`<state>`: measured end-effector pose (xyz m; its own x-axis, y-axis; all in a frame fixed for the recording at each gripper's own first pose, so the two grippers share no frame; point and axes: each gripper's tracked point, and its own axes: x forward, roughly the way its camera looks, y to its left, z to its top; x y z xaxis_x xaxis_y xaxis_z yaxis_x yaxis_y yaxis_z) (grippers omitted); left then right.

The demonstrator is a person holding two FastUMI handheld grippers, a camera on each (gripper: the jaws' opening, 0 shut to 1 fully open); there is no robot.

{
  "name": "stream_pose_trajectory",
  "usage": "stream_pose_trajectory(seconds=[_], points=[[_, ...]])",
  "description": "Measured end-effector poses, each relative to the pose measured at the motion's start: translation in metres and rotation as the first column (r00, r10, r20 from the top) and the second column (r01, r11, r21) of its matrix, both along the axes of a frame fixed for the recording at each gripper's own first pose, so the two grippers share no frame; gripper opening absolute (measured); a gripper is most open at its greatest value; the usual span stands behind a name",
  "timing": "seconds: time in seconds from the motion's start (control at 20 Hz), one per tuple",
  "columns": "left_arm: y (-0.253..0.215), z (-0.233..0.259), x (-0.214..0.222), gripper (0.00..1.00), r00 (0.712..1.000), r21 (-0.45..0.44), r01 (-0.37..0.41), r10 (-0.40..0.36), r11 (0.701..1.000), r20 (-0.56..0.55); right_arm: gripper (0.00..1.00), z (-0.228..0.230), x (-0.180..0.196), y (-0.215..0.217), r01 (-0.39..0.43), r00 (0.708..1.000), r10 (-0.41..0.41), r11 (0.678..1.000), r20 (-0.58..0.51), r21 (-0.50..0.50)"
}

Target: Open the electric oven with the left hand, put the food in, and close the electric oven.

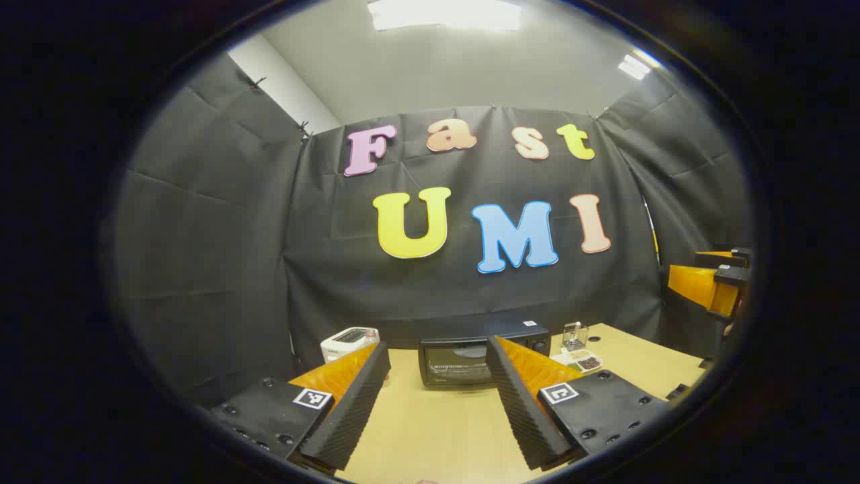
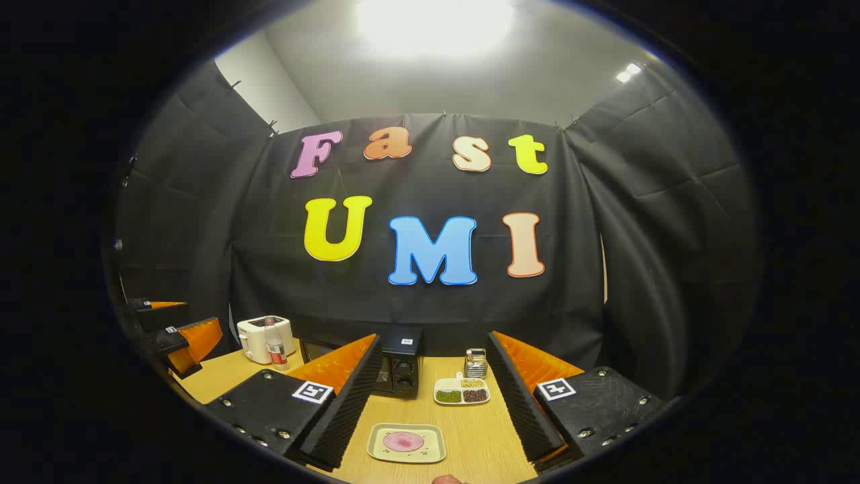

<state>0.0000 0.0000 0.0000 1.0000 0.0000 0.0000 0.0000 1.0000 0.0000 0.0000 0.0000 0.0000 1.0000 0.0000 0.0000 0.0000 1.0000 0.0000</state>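
Left gripper (image 1: 437,390): black ribbed fingers spread wide, empty, aimed at the closed black electric oven (image 1: 463,359) at the far side of the light wooden table (image 1: 437,430). Right gripper (image 2: 433,403): likewise spread, empty, above the pale square plate holding a pink round food slice (image 2: 406,442), near the oven (image 2: 396,370)

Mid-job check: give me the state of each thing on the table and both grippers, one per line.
electric oven: door closed
left gripper: open, empty
right gripper: open, empty
food plate: on table, untouched
divided dish: filled, beside the oven
toaster: upright, a bottle in front
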Motion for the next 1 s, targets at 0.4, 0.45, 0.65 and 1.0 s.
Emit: stream_pose_trajectory(seconds=[0.4,0.45,0.65,1.0], points=[[-0.011,0.006,-0.002,1.00,1.000,0.011,-0.009,0.008,1.000,0.012,0.95,0.000,0.002,-0.011,0.001,1.000,-0.001,1.000,0.010,0.001],[-0.012,0.006,-0.003,1.00,1.000,0.012,-0.009,0.009,1.000,0.012,0.95,0.000,0.003,-0.012,-0.001,1.000,0.001,1.000,0.010,0.003],[-0.015,0.009,0.001,1.00,1.000,0.019,-0.013,0.013,1.000,0.016,0.95,-0.003,0.007,-0.014,-0.008,1.000,0.008,1.000,0.004,0.018],[-0.018,0.009,0.006,1.00,1.000,0.003,-0.015,0.015,1.000,0.013,0.95,-0.003,0.010,-0.015,-0.009,1.000,0.009,1.000,0.020,0.013]])
